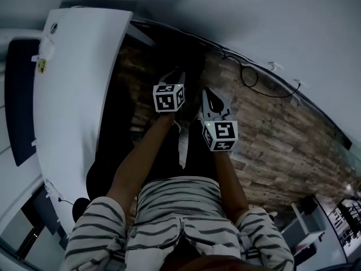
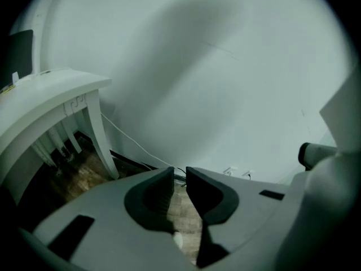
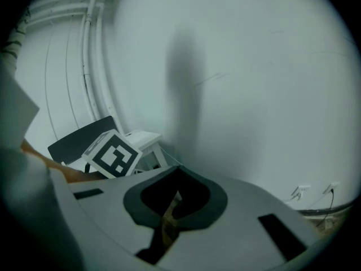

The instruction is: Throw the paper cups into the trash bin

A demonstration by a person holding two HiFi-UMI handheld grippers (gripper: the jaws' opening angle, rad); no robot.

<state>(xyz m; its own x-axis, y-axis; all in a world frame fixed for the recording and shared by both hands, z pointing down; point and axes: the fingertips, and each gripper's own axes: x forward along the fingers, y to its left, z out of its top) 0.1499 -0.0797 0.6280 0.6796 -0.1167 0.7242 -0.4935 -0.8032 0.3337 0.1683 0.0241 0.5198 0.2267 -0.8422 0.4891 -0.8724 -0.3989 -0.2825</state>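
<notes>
Left gripper [image 2: 179,178] above wooden floor [image 1: 282,134], fingers [image 2: 159,195] a narrow slit apart and empty; right gripper [image 3: 178,173] beside it, fingers [image 3: 197,195] pressed together on nothing. No paper cups or trash bin in any view; likely between throws, next move calling for locating a cup.

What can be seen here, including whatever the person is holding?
white rounded tabletop: one, white, at the person's left
dark flat panel: one, dark blue, beyond the table, far left
wood-plank floor: one, brown, underfoot
plain wall: one, white, ahead
thin cable: one, black, looped at the wall's foot
striped shirt: one, white with dark stripes, on the person
left gripper: one, grey, jaws slightly apart, empty
right gripper: one, grey, jaw tips together, empty
</notes>
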